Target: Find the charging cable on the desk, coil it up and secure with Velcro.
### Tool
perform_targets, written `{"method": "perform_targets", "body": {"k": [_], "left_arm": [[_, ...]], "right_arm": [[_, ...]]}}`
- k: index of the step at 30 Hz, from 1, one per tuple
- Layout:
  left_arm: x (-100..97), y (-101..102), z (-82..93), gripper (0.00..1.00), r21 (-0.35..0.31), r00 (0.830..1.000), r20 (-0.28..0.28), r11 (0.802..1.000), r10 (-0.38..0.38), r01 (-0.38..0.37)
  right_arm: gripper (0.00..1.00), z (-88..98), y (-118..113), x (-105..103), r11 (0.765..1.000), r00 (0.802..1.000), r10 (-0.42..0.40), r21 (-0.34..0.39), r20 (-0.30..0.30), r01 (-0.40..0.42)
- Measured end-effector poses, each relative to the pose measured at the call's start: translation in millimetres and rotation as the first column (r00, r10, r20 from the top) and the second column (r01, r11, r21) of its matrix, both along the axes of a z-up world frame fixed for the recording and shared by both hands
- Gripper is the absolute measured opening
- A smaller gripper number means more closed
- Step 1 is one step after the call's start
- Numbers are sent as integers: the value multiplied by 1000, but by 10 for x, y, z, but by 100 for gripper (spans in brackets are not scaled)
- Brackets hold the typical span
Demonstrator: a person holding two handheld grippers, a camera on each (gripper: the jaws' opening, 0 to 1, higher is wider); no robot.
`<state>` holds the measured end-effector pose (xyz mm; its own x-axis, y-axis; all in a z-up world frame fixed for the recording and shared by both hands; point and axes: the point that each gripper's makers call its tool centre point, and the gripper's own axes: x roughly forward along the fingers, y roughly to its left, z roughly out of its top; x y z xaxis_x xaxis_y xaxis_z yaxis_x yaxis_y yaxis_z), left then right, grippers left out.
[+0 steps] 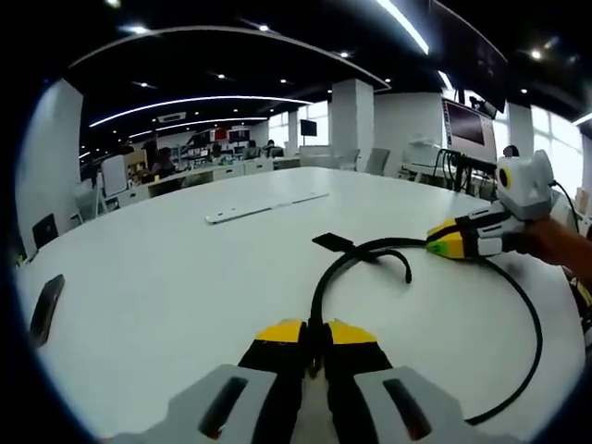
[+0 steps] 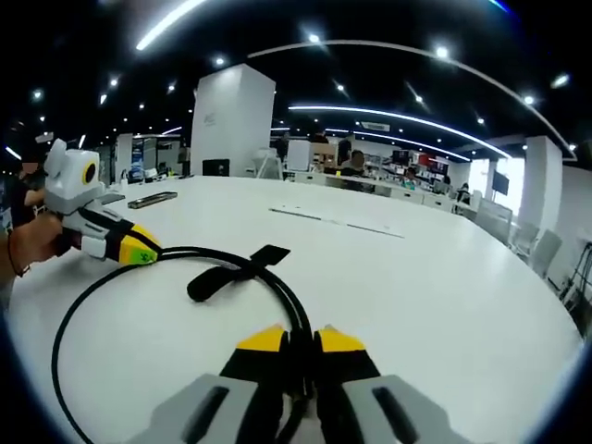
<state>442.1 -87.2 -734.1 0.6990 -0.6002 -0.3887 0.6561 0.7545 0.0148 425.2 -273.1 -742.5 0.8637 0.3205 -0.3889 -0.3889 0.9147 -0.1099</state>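
Jaws with yellow tips on both grippers are closed on the same black charging cable (image 1: pixel 523 314), each pinching a different stretch of it. Seen from the left gripper view, the left gripper (image 1: pixel 314 335) clamps the cable right between its tips, and from there the cable runs forward and away from the jaws, then bends toward the right gripper (image 1: pixel 442 239), which comes in from the right side with a person's hand (image 1: pixel 560 245) behind it. Ahead of the left jaws lies a flat black Velcro strap (image 1: pixel 335 243) attached to the cable, with a short loose cable end curling just beyond it. A second long sweep of cable arcs out to the right of the jaws and back round toward them, so 1 large open loop lies on the white desk (image 1: pixel 166 277). From the right gripper view, the right gripper (image 2: pixel 302 340) likewise grips the cable between its tips, and the cable loops out to the left of those jaws and reaches the left gripper (image 2: pixel 139 248). Holding 2 points apart probably keeps the loop open and controlled while it is gathered into a coil; the coil looks barely begun and the strap is not yet wrapped. Farther off on the desk are a dark phone (image 1: pixel 44 307) to the left of the left jaws and a long pale strip (image 1: pixel 264 207) well ahead.
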Motion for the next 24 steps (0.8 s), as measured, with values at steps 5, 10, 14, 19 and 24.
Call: {"method": "perform_targets", "body": {"k": [5, 10, 14, 19, 24], "left_arm": [[17, 42, -2, 9, -5, 1000, 7, 1000, 5, -5], [22, 64, -6, 8, -6, 1000, 9, 1000, 10, -10], [21, 67, -9, 8, -1, 1000, 9, 1000, 5, -5], [20, 70, -7, 8, -12, 1000, 11, 1000, 6, -5], [18, 76, -6, 8, -13, 1000, 13, 1000, 3, -3]], "right_arm": [[13, -3, 45, 30, 1000, 1000, 6, -5, -2, -6], [13, -7, 63, 41, 1000, 1000, 10, -9, -2, -10], [13, -7, 65, 43, 1000, 1000, 10, -10, -2, -10], [13, -6, 66, 47, 1000, 1000, 10, -11, -3, -10], [13, -6, 68, 49, 1000, 1000, 10, -12, -3, -10]]}}
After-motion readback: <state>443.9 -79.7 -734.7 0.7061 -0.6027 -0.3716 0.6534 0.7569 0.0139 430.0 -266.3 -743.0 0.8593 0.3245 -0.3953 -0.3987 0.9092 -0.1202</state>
